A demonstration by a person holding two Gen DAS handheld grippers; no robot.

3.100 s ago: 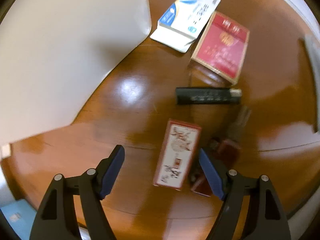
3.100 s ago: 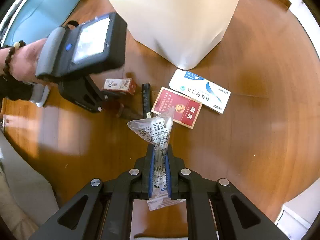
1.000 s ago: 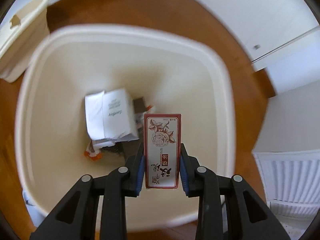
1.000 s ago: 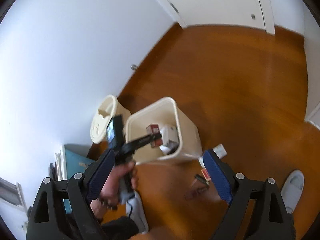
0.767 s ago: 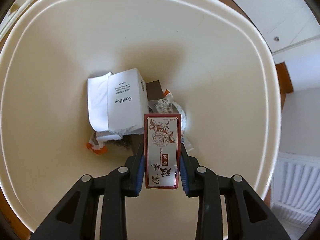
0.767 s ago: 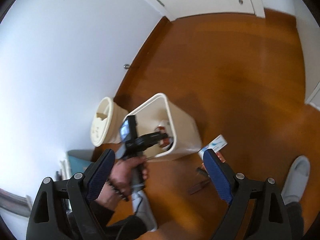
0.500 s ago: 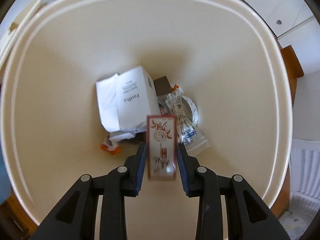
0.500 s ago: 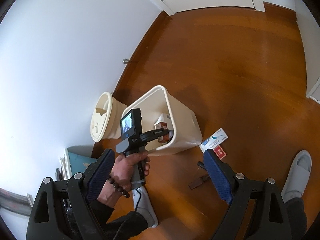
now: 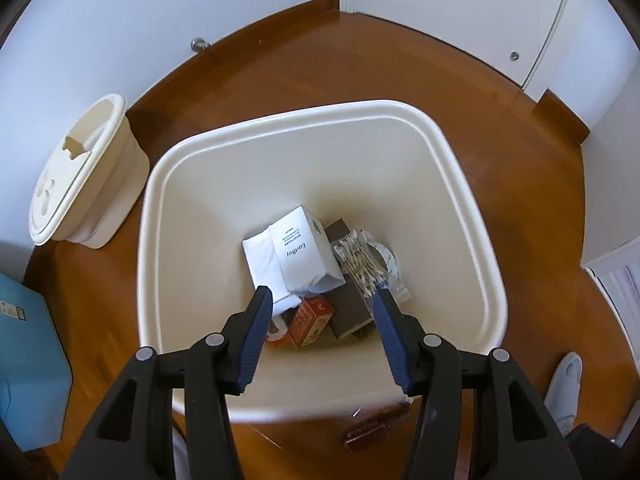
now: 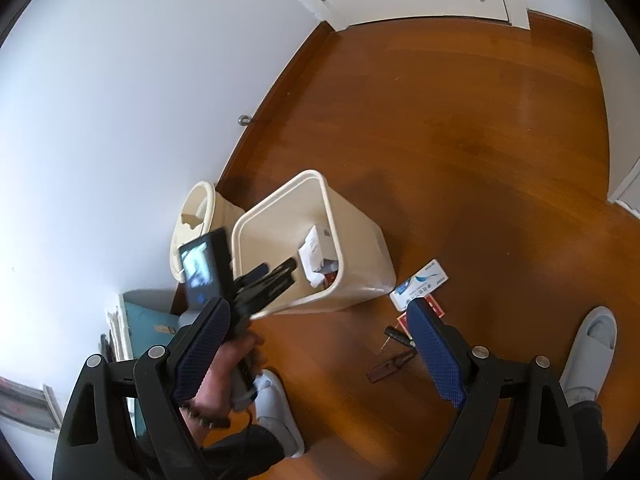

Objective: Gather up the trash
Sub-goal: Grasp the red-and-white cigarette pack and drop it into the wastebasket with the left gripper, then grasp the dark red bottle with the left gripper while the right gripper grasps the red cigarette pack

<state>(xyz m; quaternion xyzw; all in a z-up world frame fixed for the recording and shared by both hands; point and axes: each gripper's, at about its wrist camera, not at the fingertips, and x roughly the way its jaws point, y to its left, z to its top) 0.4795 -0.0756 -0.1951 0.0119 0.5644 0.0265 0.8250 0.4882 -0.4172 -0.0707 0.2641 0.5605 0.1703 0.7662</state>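
Both our grippers empty above the bin

Our left gripper (image 9: 322, 300) is opening, nothing between its jaws; below, the red box (image 9: 311, 320) lies in the cream bin (image 9: 460, 184). Our right gripper (image 10: 316, 318) gapes wide; farther, a blue-and-white box (image 10: 420, 284) lies on the floor (image 10: 460, 140).

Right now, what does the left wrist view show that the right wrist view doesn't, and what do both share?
Only the left wrist view shows the bin's bottom: a red carton, a bag of cotton swabs and a brown box, seen between the left gripper's opening jaws, which hold nothing.

Only the right wrist view shows the floor litter: a blue-white box, a red pack and a black stick, plus the hand and the open, empty right gripper.

Both show the bin, the white box inside and the lidded container beside it.
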